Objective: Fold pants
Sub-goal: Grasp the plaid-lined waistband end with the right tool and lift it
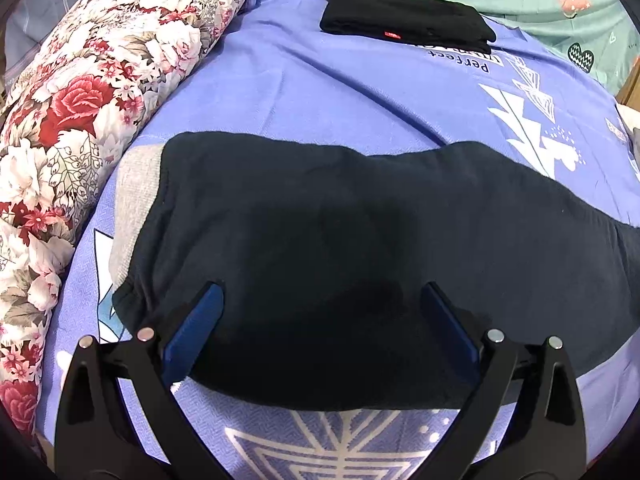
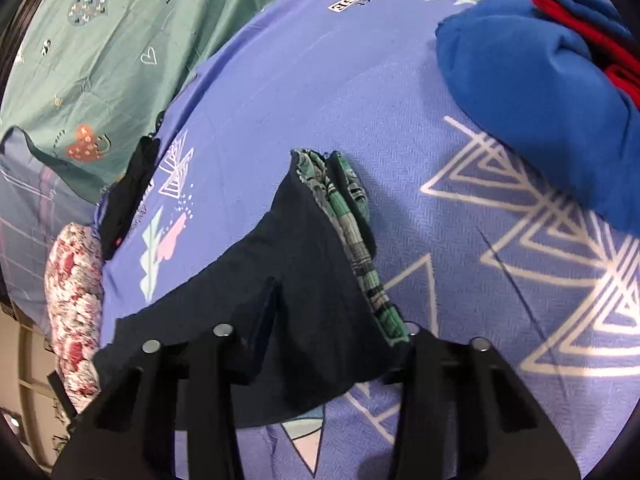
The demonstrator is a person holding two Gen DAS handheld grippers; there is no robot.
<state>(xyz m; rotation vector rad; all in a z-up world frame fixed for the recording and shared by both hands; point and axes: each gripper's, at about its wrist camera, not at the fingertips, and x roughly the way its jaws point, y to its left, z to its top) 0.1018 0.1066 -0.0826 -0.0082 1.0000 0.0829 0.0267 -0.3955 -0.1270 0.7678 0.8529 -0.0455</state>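
Fingers (image 1: 208, 320) on my left gripper (image 1: 324, 296) stand wide apart, their blue pads over the near edge of the dark pants (image 1: 360, 240) without pinching them. On my right gripper (image 2: 320, 320) I cannot tell the jaw state; the dark cloth drapes over the fingers and hides the tips.

From the left wrist, the pants lie flat on the blue bedspread (image 1: 320, 100), long axis running side to side, one end beside the floral quilt (image 1: 100, 80) along the left edge. A folded black garment (image 1: 404, 20) sits toward the far edge.

Only the right wrist shows the pants' end with its green plaid lining (image 2: 352, 216) exposed, and a blue and red garment (image 2: 540, 100) well apart at the far right.
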